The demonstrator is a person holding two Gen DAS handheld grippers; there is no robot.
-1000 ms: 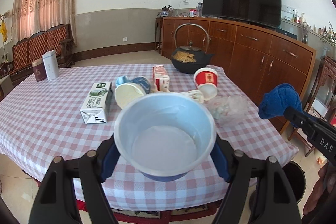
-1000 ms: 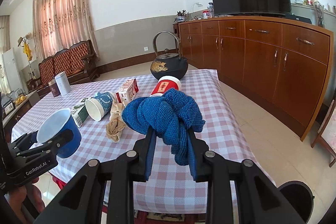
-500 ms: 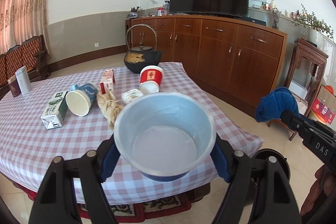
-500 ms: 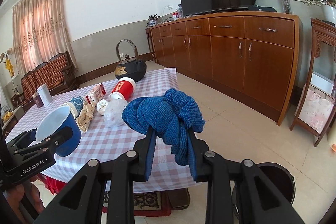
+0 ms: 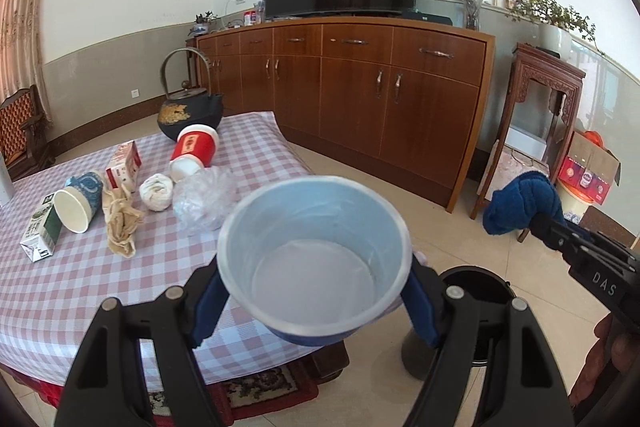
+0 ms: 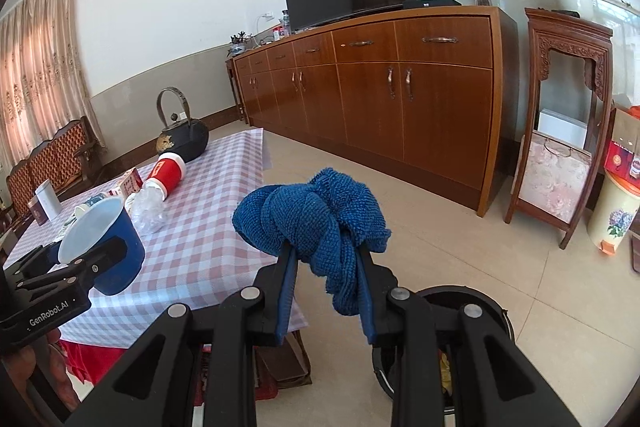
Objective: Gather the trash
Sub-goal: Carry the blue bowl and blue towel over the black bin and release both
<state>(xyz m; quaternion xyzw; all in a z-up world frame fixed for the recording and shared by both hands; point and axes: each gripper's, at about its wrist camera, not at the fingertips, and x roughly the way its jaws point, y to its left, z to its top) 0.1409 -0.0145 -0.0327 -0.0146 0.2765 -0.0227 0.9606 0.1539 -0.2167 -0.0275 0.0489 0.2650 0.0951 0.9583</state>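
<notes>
The left claw stands wide, clamped on a blue paper cup; the right claw, nearly closed, pinches a crumpled blue cloth. Both hang beyond the desk edge, just above the black bin on the floor, so two pieces look nearly delivered. Left on the desk, well back from the bin: a red cup, plastic wrap, white wad, beige rag, blue-patterned cup, two cartons. Open floor lies between bin and sideboard; the desk corner sits close beside the bin.
</notes>
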